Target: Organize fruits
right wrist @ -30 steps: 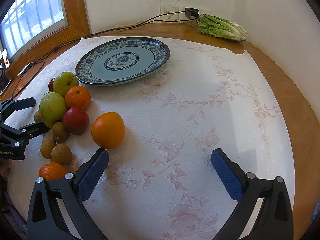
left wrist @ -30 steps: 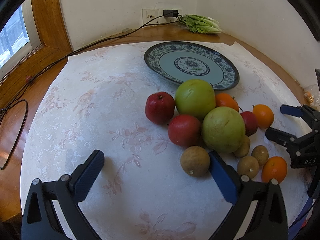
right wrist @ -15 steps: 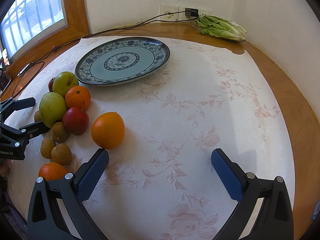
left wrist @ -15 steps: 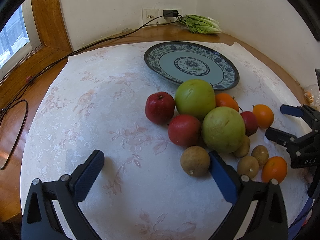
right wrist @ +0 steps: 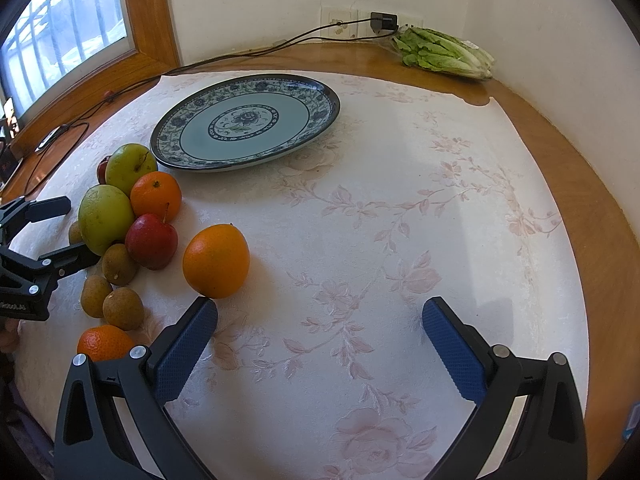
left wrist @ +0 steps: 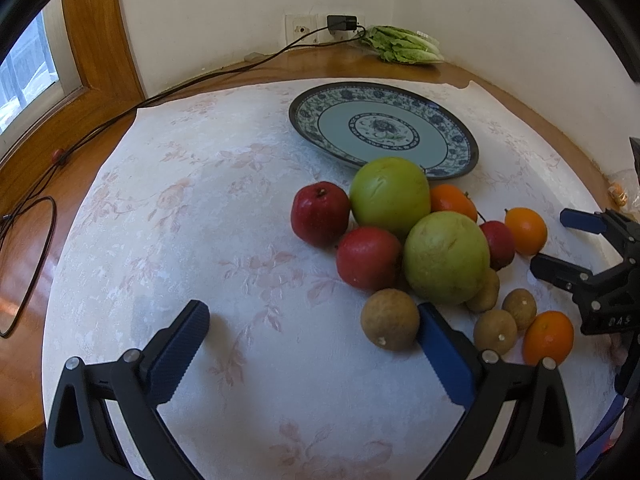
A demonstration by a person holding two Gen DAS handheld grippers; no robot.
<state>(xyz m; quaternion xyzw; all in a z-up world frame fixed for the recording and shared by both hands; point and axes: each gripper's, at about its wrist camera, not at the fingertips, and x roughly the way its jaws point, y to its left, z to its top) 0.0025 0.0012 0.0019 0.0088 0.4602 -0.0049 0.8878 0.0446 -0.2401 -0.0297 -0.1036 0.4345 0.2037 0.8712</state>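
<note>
Fruit sits in a loose cluster on the white floral cloth [right wrist: 400, 200] covering my bench [right wrist: 592, 184], just in front of the blue-patterned plate [right wrist: 320, 98], which holds nothing.

From the left wrist view I count 2 green apples [left wrist: 390, 196], touching, with 2 red apples [left wrist: 320, 214] against their left side and a 3rd small red apple [left wrist: 498, 242] behind the nearer green one. 1 tangerine [left wrist: 452, 202] is wedged between green apple and plate rim; another orange [left wrist: 526, 230] stands just beside the small red apple.

4 brown round fruits [left wrist: 390, 318] lie nearest me, with 1 small orange [left wrist: 548, 338] beside them.

Left gripper [left wrist: 312, 340]: spread wide, holding nothing; its right finger tip sits just beside the nearest brown fruit.

Right gripper [right wrist: 320, 320]: spread wide, also holding nothing; the large orange lies just past its left finger tip.

Lettuce [right wrist: 446, 54] lies at the back corner near the wall socket [right wrist: 340, 22], with a black cable [right wrist: 240, 54] trailing along the bench edge.
</note>
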